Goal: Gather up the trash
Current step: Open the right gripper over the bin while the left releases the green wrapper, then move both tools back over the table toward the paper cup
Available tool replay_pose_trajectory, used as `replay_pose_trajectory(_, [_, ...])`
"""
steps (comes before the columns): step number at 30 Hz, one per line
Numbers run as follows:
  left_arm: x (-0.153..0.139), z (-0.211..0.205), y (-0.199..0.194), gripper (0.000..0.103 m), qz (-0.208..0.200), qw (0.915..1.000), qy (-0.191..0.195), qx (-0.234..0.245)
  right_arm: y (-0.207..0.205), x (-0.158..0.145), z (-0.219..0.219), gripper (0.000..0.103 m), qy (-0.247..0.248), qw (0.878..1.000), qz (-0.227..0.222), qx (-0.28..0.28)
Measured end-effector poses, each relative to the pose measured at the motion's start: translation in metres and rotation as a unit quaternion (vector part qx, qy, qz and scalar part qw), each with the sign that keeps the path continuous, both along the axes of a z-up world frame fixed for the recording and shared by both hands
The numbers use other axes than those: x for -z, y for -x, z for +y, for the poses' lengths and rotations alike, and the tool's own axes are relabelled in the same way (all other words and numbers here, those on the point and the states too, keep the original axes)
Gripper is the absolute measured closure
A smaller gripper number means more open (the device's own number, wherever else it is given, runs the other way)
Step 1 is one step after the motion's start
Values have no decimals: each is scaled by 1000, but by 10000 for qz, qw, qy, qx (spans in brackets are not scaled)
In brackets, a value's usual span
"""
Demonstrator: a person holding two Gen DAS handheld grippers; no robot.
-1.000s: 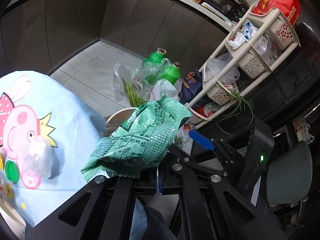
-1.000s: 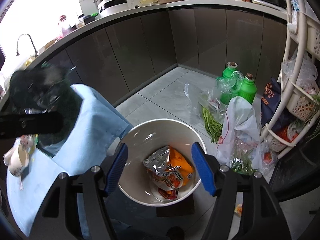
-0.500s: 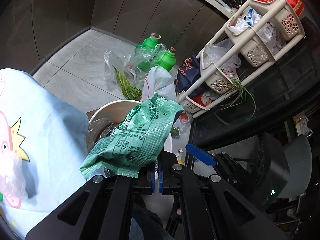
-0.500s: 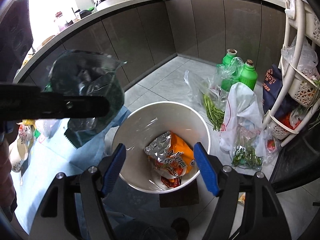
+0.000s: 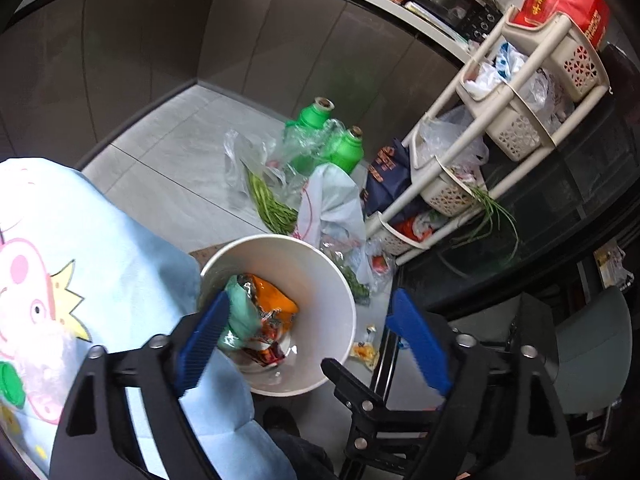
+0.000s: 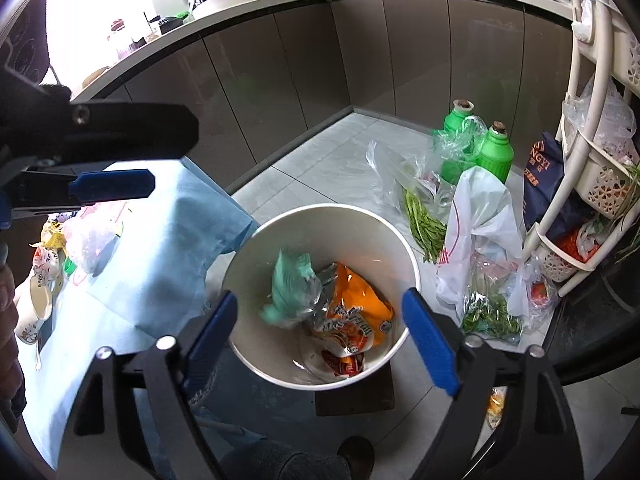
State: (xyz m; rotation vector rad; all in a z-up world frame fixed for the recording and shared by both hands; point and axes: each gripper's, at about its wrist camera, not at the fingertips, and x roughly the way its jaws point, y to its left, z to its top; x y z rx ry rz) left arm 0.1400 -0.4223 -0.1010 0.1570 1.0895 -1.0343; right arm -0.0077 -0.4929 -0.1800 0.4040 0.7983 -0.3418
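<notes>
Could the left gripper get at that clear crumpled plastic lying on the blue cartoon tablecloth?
Probably yes. The left gripper is open and empty, and the crumpled plastic lies uncovered on the tablecloth just to its left, with nothing in between.

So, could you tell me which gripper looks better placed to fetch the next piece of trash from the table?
Probably the left gripper: it is open above the blue tablecloth, near the crumpled plastic. The right gripper, also open, hovers over the bin.
</notes>
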Motion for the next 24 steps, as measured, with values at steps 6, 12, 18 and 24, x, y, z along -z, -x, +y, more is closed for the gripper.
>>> replay_pose_trajectory(6, [-14, 17, 1, 12, 8, 9997, 71, -234, 0, -13, 5, 6, -15, 9999, -128, -24])
replay_pose_trajectory(12, [-48, 55, 12, 12, -187, 9983, 257, -485, 3, -44, 22, 4, 61, 9989, -449, -124])
replay_pose_trajectory(18, [-86, 133, 21, 9, -478, 9915, 459, -1118, 3, -77, 53, 4, -43, 9960, -862, -225])
replay_pose_trajectory(24, [-106, 224, 32, 9, -832, 9790, 383, -1823, -7, -101, 107, 4, 82, 9922, -967, -776])
